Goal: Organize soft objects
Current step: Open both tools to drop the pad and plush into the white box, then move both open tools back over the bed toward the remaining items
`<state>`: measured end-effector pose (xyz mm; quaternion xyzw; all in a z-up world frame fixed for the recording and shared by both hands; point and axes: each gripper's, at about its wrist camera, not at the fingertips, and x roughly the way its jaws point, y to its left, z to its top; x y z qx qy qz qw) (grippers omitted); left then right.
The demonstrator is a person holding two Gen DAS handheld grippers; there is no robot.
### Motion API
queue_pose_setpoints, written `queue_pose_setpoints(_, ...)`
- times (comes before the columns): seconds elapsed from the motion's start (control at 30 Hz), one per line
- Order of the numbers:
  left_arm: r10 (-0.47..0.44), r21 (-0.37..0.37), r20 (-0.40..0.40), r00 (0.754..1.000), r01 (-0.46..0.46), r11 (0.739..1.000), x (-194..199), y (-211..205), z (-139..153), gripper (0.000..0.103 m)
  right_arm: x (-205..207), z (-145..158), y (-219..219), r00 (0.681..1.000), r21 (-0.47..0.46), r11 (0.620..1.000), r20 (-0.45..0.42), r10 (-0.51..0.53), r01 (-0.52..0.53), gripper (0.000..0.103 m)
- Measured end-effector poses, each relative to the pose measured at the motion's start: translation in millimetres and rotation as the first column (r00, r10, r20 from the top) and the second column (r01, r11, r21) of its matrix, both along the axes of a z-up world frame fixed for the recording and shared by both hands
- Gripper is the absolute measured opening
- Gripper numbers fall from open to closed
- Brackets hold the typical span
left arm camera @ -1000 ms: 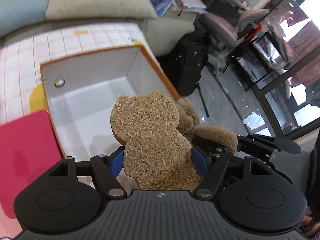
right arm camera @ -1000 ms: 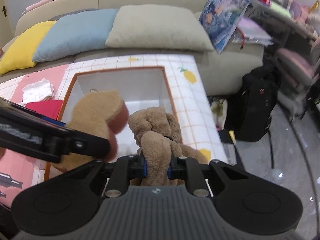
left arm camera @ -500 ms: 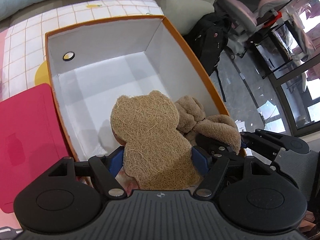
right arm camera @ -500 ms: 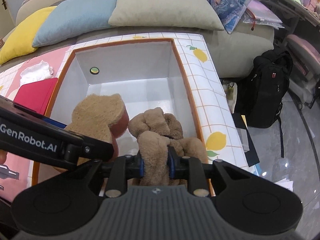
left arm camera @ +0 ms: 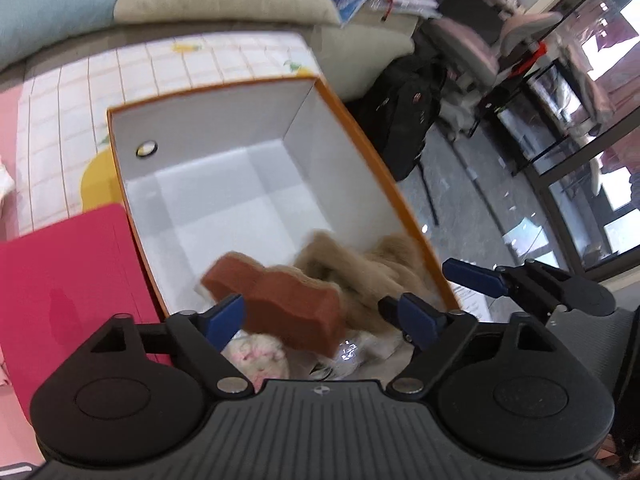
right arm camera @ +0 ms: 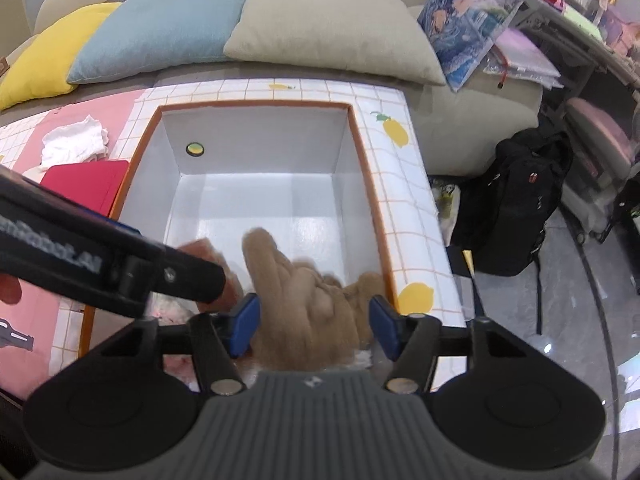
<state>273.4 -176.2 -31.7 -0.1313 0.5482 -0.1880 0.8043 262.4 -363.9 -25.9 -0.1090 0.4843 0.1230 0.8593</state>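
Observation:
An orange-rimmed white box [left arm camera: 344, 120] [right arm camera: 364, 168] lies open on the mat. A bear-shaped brown sponge [left arm camera: 280, 300] tilts over the box's near end, between my left gripper's [left arm camera: 320, 316] open jaws, blurred. A tan plush toy [left arm camera: 360, 272] [right arm camera: 308, 304] lies in the box's near right corner, between my right gripper's [right arm camera: 314, 326] open jaws. A pink-white soft item [left arm camera: 260, 356] lies under the sponge. The right gripper's fingers [left arm camera: 472, 276] show in the left wrist view.
A red pad [left arm camera: 68, 268] [right arm camera: 84, 184] lies left of the box, and a white cloth [right arm camera: 76, 142] beyond it. Sofa cushions [right arm camera: 320, 28] line the far side. A black backpack [right arm camera: 516, 208] stands on the floor to the right.
Both grippers have opened. The sponge has dropped from upright and tipped over into the box. The plush has slipped from the right gripper into the box's near corner.

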Motion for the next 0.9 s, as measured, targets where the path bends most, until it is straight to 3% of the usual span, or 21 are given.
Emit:
queue_pose_setpoints(0.13,0.004,-0.030,0.046,0.999,-0.003,1.000,-7,7,14,0.103,-5,16,2,0.999,-0.015,1.000,0.040,-0.018,0.018,0.067)
queue_pose_setpoints(0.3,0.000,-0.014,0.181,0.983,0.002,1.000,-29,16,39,0.103,-22,43,6,0.987,0.027,0.996,0.135,-0.088,0.085,0.076)
queue_pose_setpoints(0.6,0.022,0.050,0.425,0.905,-0.048,0.998,-82,50,79,0.103,-68,65,32,0.912,0.129,0.968,0.328,-0.246,0.215,0.084)
queue_pose_setpoints(0.73,0.006,0.093,0.462,0.887,-0.056,0.994,-104,66,82,0.100,-86,55,51,0.906,0.191,0.951,0.307,-0.293,0.243,0.086)
queue_pose_setpoints(0.9,0.007,0.139,0.436,0.900,-0.075,0.987,-129,91,71,0.095,-102,37,84,0.916,0.181,0.952,0.277,-0.290,0.247,0.088)
